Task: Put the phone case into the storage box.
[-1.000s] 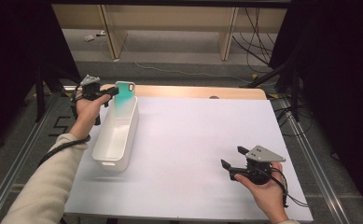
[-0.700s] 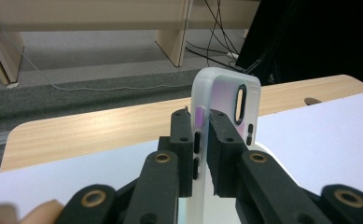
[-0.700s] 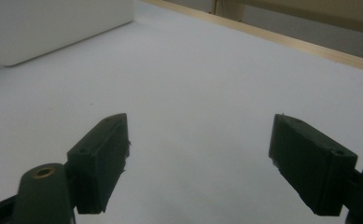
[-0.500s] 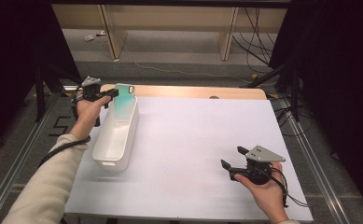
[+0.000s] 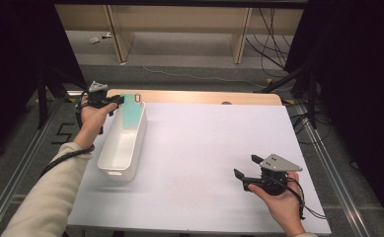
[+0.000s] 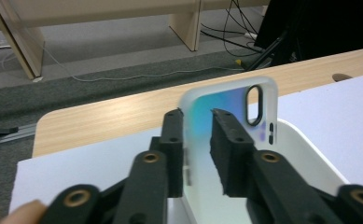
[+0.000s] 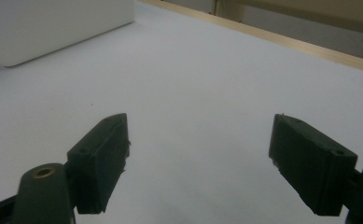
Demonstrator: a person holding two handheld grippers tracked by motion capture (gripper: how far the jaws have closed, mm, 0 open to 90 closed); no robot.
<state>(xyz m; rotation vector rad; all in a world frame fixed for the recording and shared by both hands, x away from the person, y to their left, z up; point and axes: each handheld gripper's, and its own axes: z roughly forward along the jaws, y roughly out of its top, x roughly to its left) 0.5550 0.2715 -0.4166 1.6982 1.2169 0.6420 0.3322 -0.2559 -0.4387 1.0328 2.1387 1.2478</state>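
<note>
Near the tabletop's far left corner, the left gripper (image 5: 116,101) pinches a translucent phone case (image 6: 226,112) over the far end of a white bin (image 5: 123,143). Case and bin both run lengthwise near-to-far, camera cutout farthest. The right gripper (image 5: 244,168) hovers wide open near the right front corner.

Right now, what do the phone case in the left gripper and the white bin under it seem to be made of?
The phone case looks like soft translucent plastic, perhaps silicone or TPU: frosted edges and a teal-to-purple sheen. The left gripper is shut on it. The white bin looks like rigid moulded plastic, opaque with a smooth, slightly glossy wall.
</note>
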